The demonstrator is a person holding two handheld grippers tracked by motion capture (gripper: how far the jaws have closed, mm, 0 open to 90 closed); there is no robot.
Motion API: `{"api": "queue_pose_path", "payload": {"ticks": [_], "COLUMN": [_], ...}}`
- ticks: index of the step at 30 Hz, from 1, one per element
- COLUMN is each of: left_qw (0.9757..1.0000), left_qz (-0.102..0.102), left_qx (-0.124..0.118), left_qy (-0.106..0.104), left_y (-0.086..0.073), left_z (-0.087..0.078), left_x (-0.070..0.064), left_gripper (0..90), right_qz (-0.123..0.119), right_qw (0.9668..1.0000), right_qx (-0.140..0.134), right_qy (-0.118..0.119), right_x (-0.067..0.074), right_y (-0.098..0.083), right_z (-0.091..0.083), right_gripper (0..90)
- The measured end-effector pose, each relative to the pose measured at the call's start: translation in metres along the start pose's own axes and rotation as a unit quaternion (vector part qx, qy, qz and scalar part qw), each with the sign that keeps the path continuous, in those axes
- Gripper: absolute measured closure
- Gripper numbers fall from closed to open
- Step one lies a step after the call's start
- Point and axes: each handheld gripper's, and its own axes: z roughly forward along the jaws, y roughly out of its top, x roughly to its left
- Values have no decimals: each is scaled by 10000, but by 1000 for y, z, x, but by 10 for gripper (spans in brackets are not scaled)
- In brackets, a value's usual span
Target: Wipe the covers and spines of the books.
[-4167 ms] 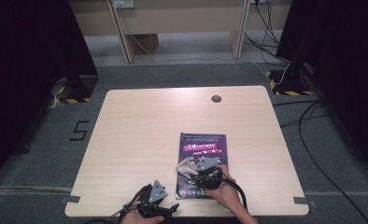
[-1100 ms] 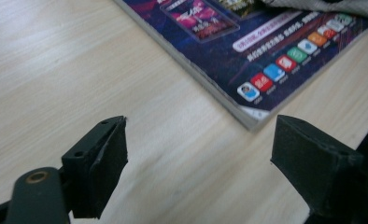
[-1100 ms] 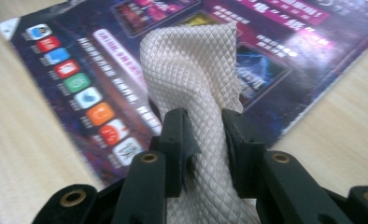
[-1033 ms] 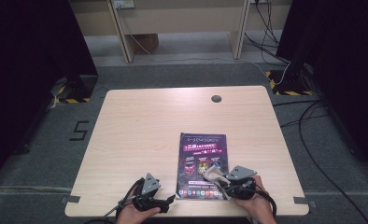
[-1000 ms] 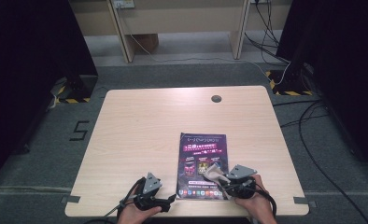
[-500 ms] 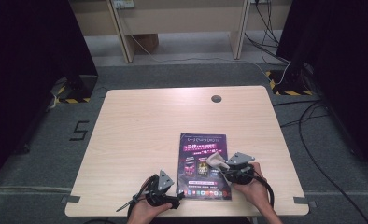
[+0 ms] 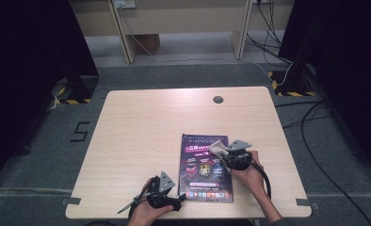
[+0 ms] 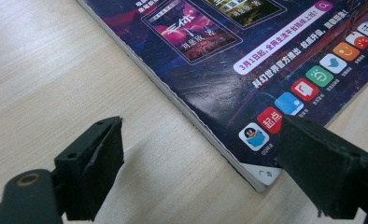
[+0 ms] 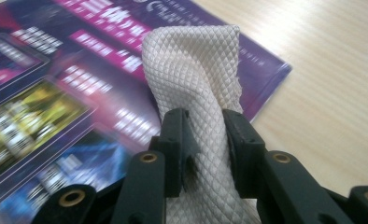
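Cloth (image 9: 196,79), white and waffle-textured, clenched between the fingers (image 9: 175,140) of the right gripper (image 7: 229,155) and bunched upward past their tips, pressed onto the glossy purple magazine (image 7: 206,168) near its far right corner. Magazine flat on the bench (image 7: 141,127), on the near right part of it, close to the person's edge, long axis running from that edge toward the far side, only slightly skewed. Left gripper (image 7: 174,203) low at the near left corner of the magazine, fingers released and spread wide, one above bare wood, the other over the printed row of app icons, the corner of the cover lying between them, nothing gripped.

From the right gripper view: most of the cover stretching off to the left of the cloth, bare bench just past the cover's edge on the right.

By the look of it, wiping of the cover in hand, with the cloth at the far right corner and the rest of the cover lying back toward the person, along the long axis. Right gripper plainly the nearer to that stretch, and the one with the cloth. Left gripper well placed to pin the near corner against sliding, though whether touching the cover, impossible to tell.
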Motion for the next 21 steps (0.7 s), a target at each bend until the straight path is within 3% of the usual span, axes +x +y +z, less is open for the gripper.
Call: {"api": "queue_pose_path", "payload": {"ticks": [11, 21], "left_qw": [10000, 10000], "left_qz": [15, 6], "left_qx": [-4, -10], "left_qy": [11, 15], "left_y": [0, -1], "left_z": [0, 0], "left_x": [0, 0], "left_gripper": [143, 144], "right_qz": [178, 362], "right_qw": [9993, 9982], "right_qx": [-17, -28], "right_qy": [-337, -469], "right_x": [-18, -32], "right_y": [17, 27], "right_z": [22, 35], "right_gripper": [707, 707]}}
